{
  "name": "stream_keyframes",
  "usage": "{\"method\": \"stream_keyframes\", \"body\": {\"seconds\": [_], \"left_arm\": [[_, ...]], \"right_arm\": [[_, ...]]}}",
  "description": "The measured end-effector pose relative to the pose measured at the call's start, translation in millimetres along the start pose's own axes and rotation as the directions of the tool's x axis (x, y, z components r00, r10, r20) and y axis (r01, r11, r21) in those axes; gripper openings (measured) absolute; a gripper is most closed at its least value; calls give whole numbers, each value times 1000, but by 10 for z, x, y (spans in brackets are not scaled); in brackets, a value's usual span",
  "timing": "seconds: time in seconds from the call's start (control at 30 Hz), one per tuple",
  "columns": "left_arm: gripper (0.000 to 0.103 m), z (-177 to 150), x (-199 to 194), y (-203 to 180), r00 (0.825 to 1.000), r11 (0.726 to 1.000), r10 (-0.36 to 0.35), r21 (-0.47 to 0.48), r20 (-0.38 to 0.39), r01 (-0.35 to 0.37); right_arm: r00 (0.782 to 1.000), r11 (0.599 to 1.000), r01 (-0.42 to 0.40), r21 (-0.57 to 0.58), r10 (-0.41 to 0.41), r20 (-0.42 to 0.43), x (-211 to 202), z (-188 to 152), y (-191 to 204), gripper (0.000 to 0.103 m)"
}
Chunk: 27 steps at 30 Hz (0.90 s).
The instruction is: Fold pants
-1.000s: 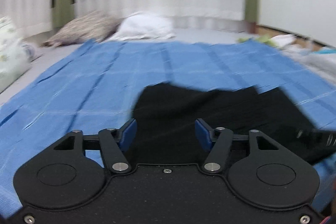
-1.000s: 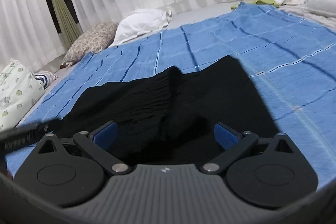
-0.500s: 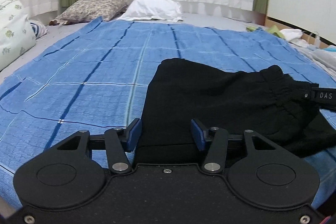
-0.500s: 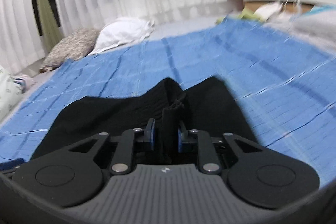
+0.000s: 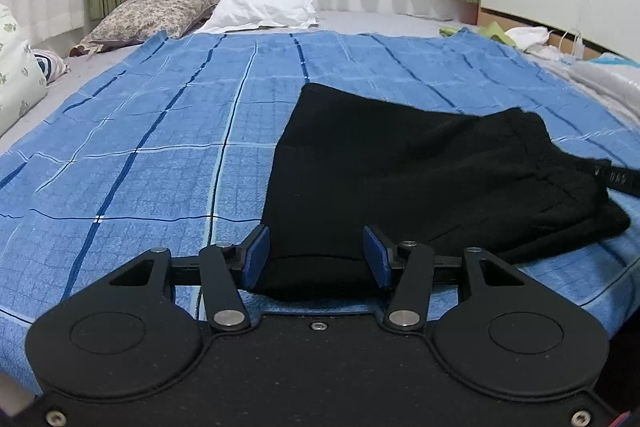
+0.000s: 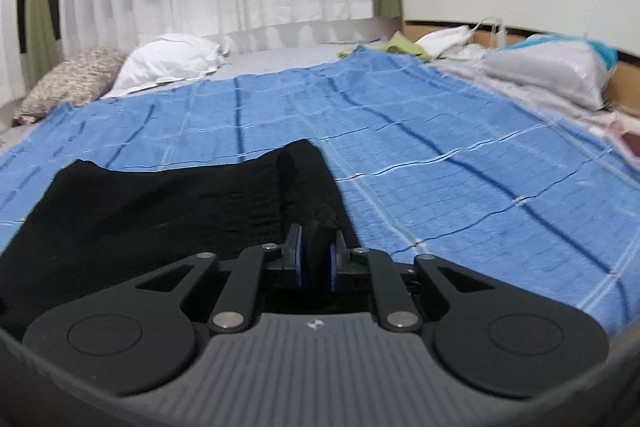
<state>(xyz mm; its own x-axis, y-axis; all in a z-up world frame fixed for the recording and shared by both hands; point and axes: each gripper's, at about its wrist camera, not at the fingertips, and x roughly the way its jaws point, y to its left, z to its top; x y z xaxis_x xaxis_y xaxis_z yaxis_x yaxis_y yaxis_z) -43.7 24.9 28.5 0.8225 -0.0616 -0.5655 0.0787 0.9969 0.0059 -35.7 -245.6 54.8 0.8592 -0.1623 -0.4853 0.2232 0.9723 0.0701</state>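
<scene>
Right gripper (image 6: 316,261) closing on a pants (image 6: 160,203) fold at 6 o'clock; left gripper (image 5: 316,259) half-open, straddling the hem.

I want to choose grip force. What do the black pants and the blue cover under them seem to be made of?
Black pants: soft matte knit or crinkled fabric, likely; it bunches into fine gathers. Blue cover: probably woven cotton, matte; a small waffle-like grid texture shows.

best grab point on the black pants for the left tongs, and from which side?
Take the near hem edge of the black pants, coming in low from the bed's near side. That edge lies flat on the blue blanket between the open left tongs. The right tongs are closing on a bunched fold.
</scene>
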Motion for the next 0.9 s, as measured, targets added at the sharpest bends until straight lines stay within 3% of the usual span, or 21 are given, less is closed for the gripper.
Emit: {"method": "stream_keyframes", "body": {"seconds": [0.17,0.2,0.23,0.33,0.4,0.47,0.6,0.8,0.9], "left_arm": [[50,158,-79,34,999,1000,-23,18,41,22],[50,231,-69,38,998,999,-25,29,57,24],[50,306,-42,41,997,999,-24,40,67,21],[50,556,71,-5,995,997,-29,76,92,22],[49,733,198,-52,994,995,-36,96,102,26],[38,907,383,-121,994,992,-65,114,92,55],[28,1138,909,-273,993,988,-115,108,6,114],[23,1134,1616,-271,997,1000,-25,18,-74,26],[17,1124,1750,-261,998,1000,12,16,-64,-11]], "right_arm": [[999,998,46,-46,-47,-14,23,-4,-79,19],[999,998,37,-44,-38,-18,19,9,-98,25],[999,999,27,-39,-28,-17,1,27,-123,43],[999,999,30,-24,-30,13,-71,122,-157,63],[999,1000,13,-26,-12,40,-123,226,-140,64],[999,999,-17,-36,18,51,-116,328,-102,68],[997,992,-63,-110,68,40,37,490,97,68],[992,969,-126,-210,120,-43,422,532,452,68],[990,963,-131,-234,114,-87,616,506,551,67]]}}
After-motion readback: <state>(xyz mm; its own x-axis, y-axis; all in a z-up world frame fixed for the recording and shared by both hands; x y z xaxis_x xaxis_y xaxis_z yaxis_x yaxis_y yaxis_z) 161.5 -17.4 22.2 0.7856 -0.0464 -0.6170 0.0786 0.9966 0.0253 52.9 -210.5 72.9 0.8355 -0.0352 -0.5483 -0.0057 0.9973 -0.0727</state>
